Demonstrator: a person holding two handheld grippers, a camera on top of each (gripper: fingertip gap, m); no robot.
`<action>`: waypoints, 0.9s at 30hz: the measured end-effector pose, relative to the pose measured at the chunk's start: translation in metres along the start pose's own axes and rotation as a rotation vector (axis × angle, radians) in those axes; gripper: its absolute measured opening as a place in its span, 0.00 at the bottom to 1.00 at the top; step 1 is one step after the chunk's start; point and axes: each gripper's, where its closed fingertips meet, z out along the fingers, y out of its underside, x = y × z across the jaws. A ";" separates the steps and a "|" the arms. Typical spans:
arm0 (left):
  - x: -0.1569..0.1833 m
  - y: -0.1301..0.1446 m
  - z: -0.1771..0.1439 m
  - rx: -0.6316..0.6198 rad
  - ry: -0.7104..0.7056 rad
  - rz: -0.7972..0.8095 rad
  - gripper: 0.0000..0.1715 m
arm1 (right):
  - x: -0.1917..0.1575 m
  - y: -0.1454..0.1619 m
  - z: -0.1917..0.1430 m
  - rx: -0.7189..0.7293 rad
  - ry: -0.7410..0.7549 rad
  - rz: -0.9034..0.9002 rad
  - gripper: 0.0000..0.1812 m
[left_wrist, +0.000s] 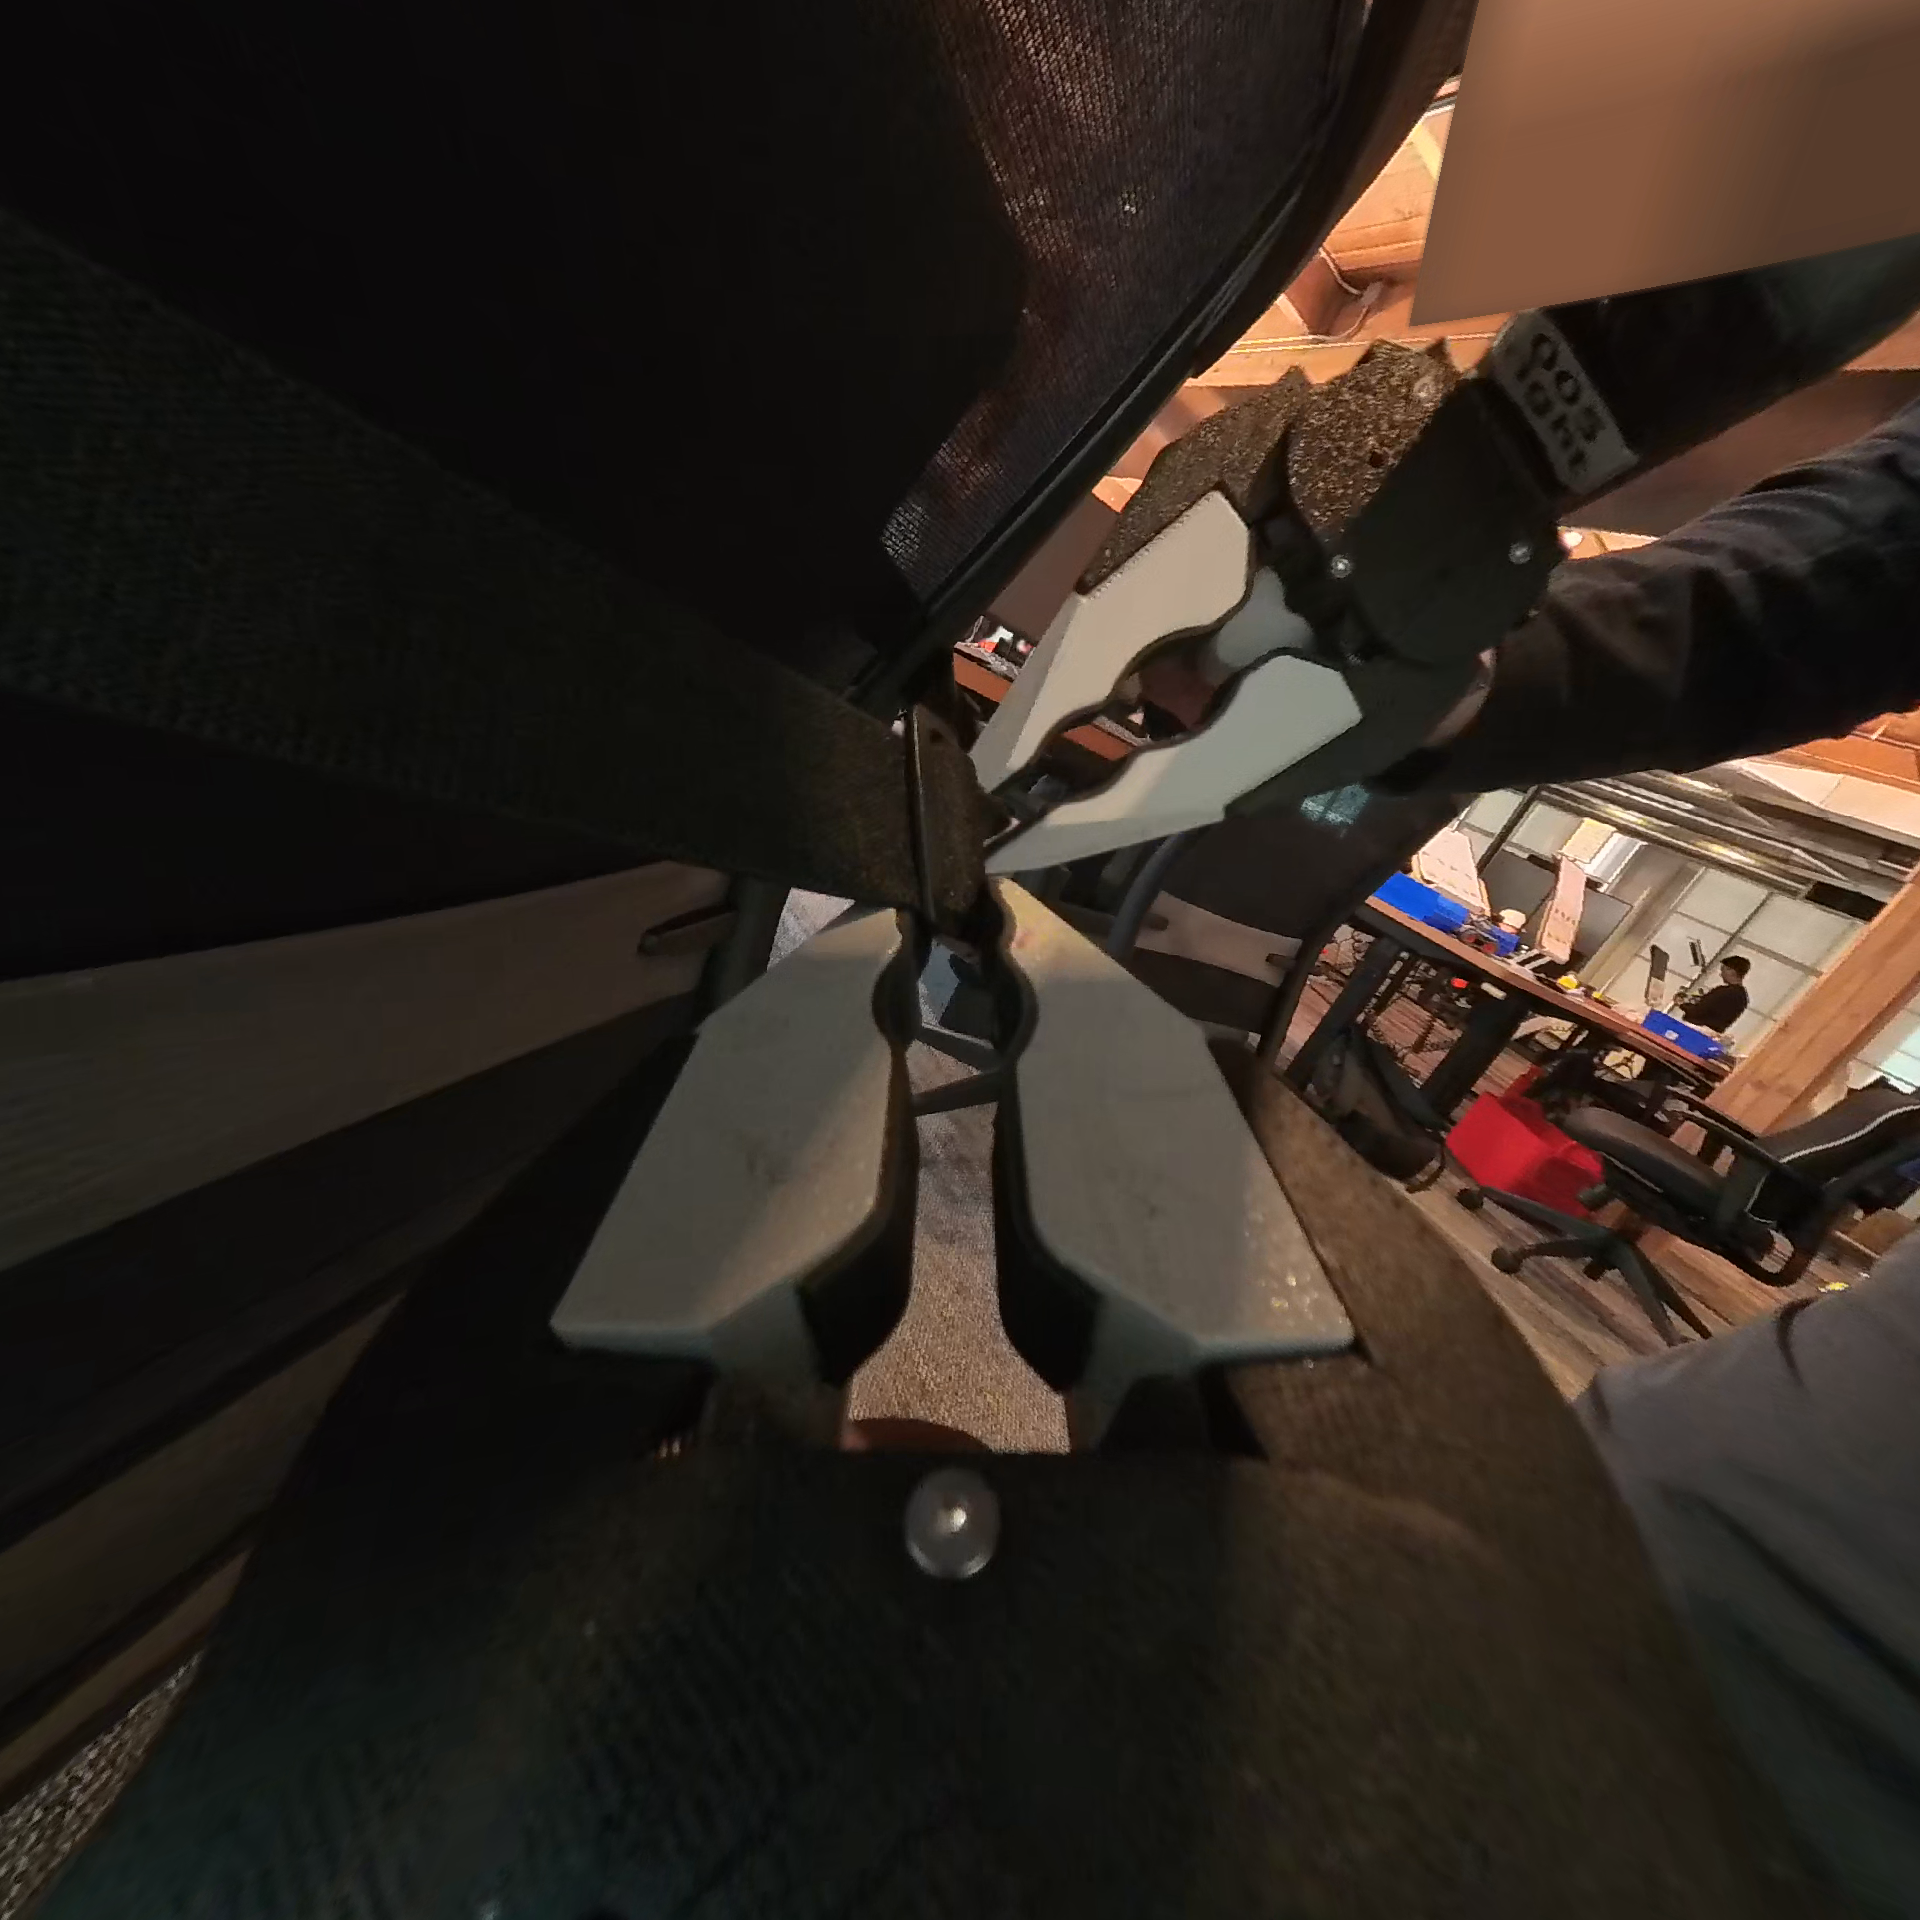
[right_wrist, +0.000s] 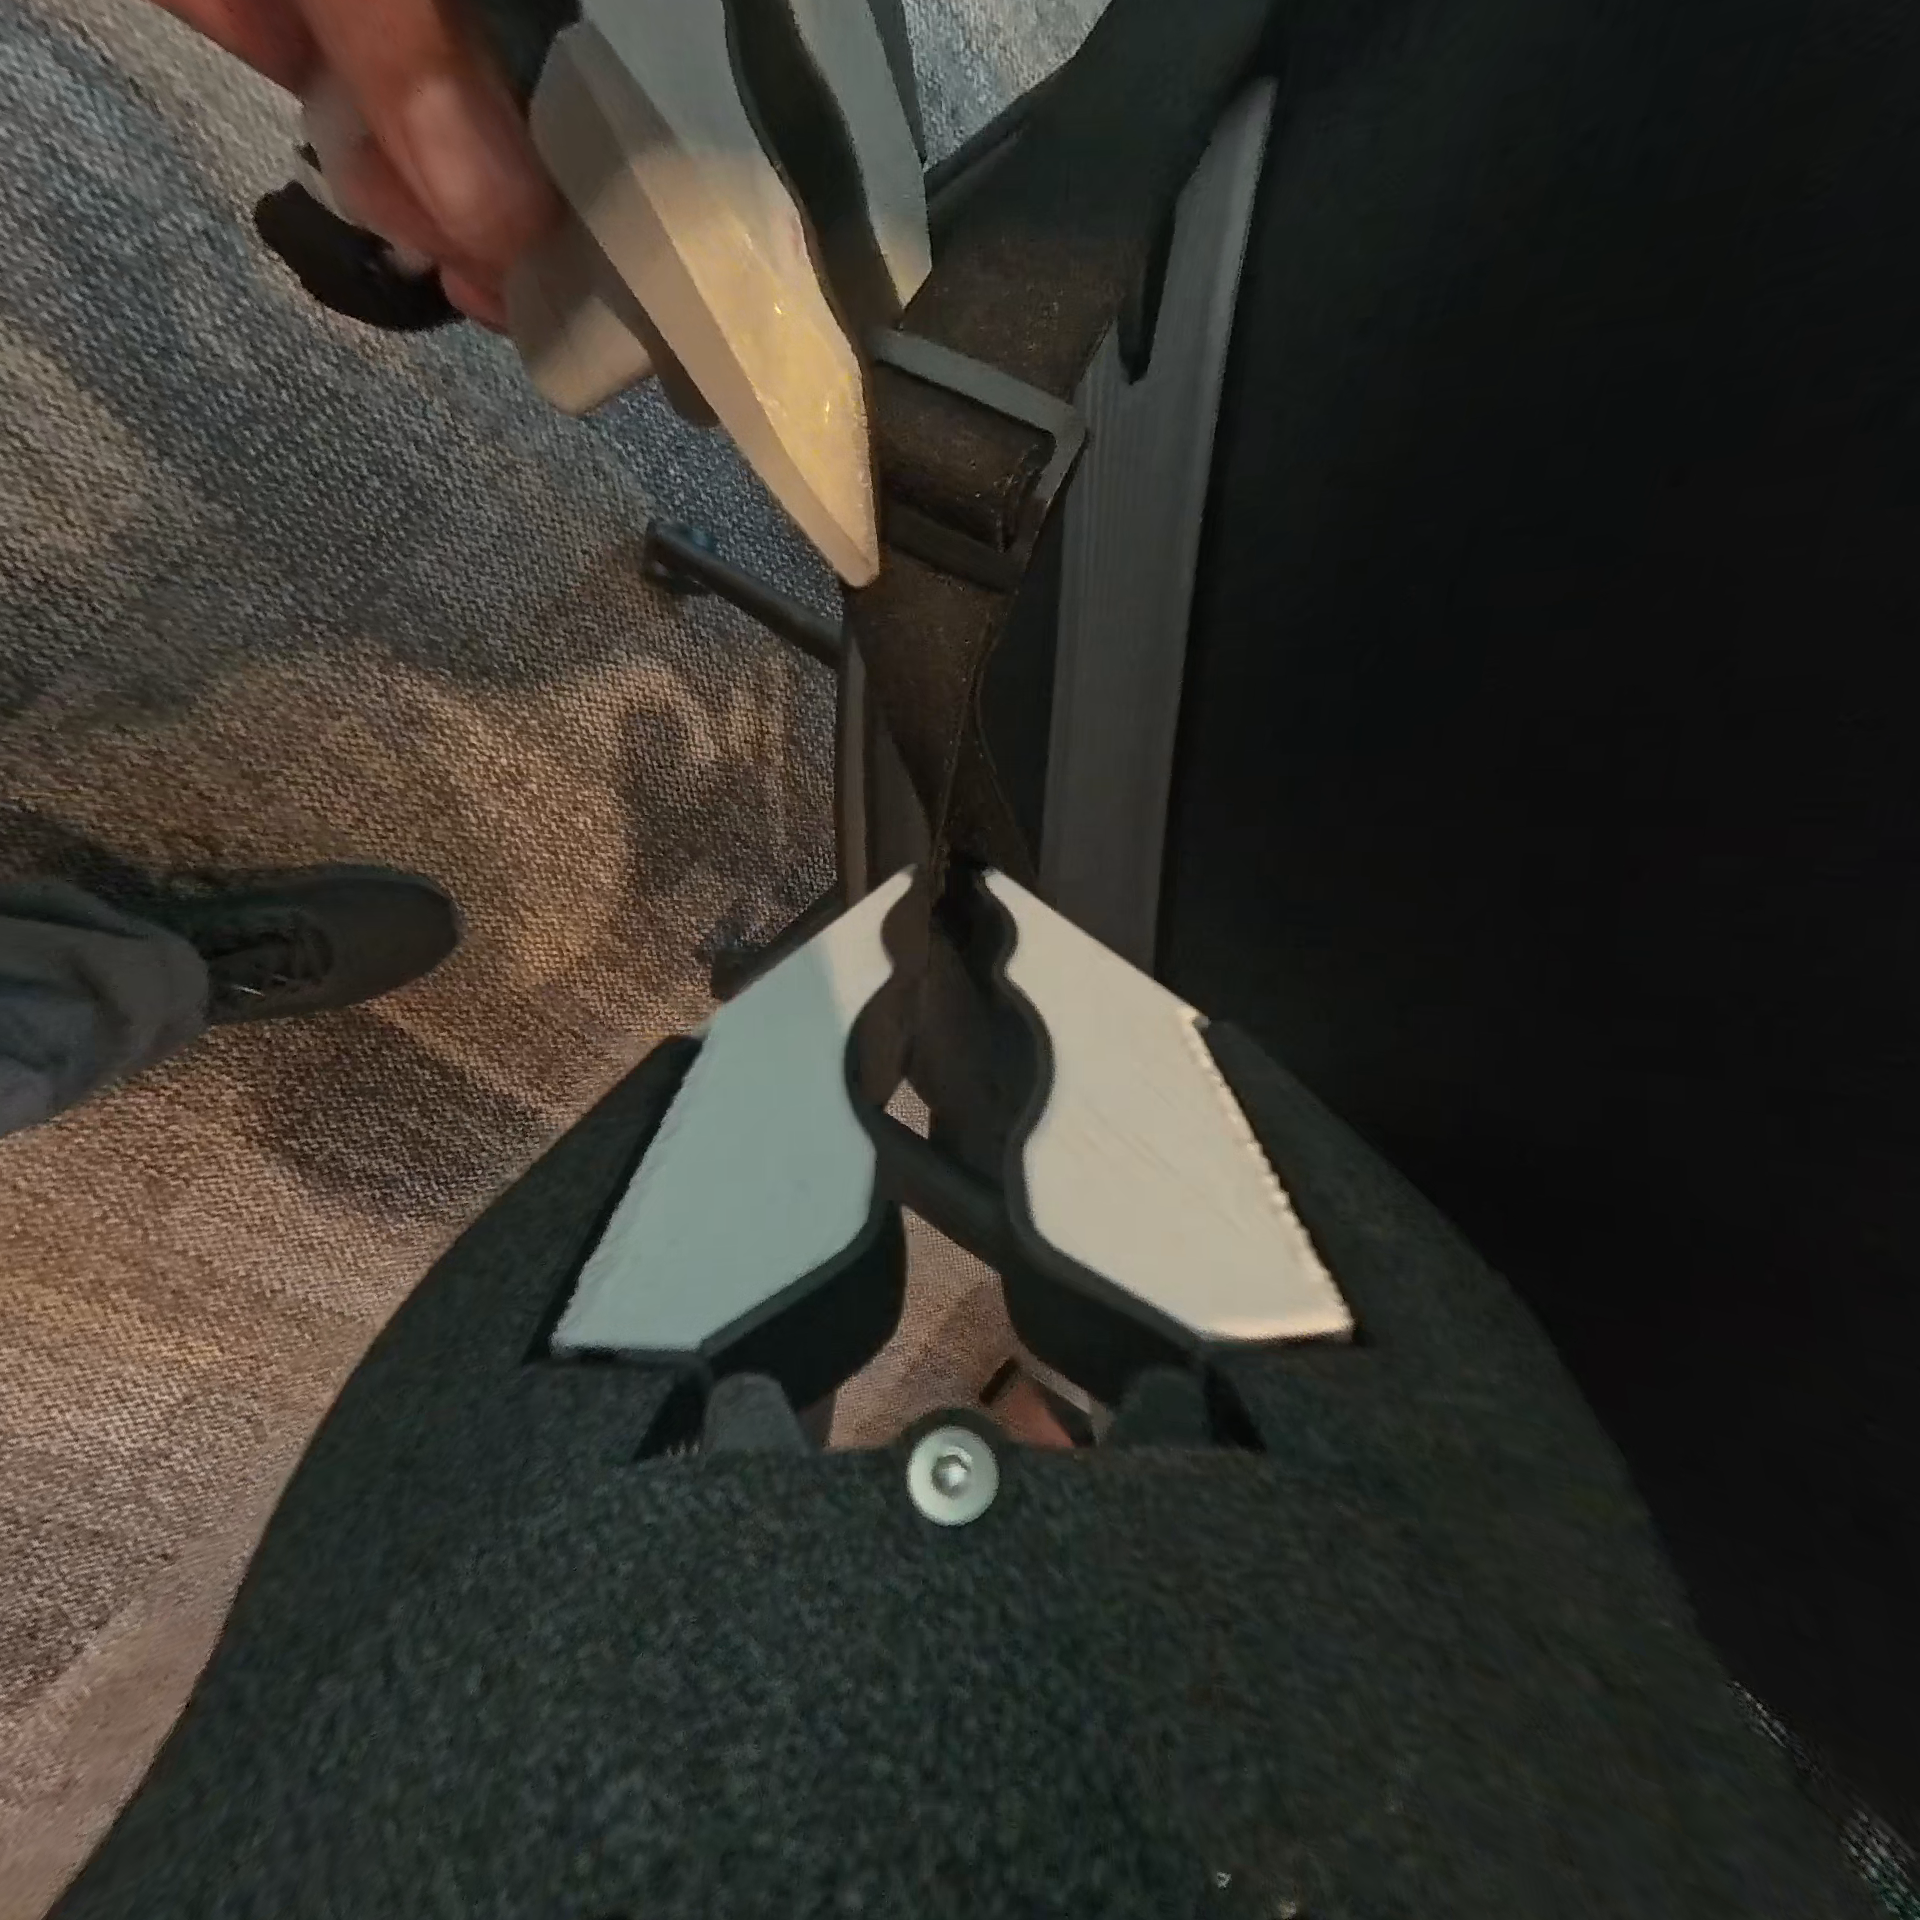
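A dark webbing strap (left_wrist: 623, 717) runs from a black mesh-fabric body (left_wrist: 520, 260) to a thin slider buckle (left_wrist: 920, 821). My left gripper (left_wrist: 951, 914) is shut on the strap at the buckle. My right gripper (left_wrist: 997, 821) comes in from the upper right, tips right beside it, also shut on the strap. In the right wrist view my right gripper (right_wrist: 945, 873) pinches the twisted strap (right_wrist: 935, 707) just below the grey buckle (right_wrist: 966, 379). The left gripper's fingers (right_wrist: 727, 312) reach the buckle from the top left, with a hand behind them.
Grey ribbed panels (right_wrist: 1122, 520) stand beside the black fabric (right_wrist: 1558, 727). Below is patterned carpet (right_wrist: 364, 623) with a person's shoe (right_wrist: 312, 935). In the left wrist view are office chairs (left_wrist: 1683, 1174), a red box (left_wrist: 1517, 1143), cluttered tables (left_wrist: 1507, 966) and a distant person (left_wrist: 1720, 997). My right fingertips sit around 5 centimeters from my left ones.
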 end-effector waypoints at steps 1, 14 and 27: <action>0.000 0.000 -0.001 0.001 -0.001 -0.001 0.03 | 0.001 0.000 -0.001 -0.001 0.005 -0.006 0.03; -0.016 0.010 -0.003 -0.057 -0.117 0.060 0.04 | -0.007 0.001 -0.002 -0.017 -0.097 0.063 0.01; 0.040 0.032 0.028 0.012 -0.079 -0.105 0.30 | -0.032 -0.003 -0.034 0.086 -0.427 0.278 0.00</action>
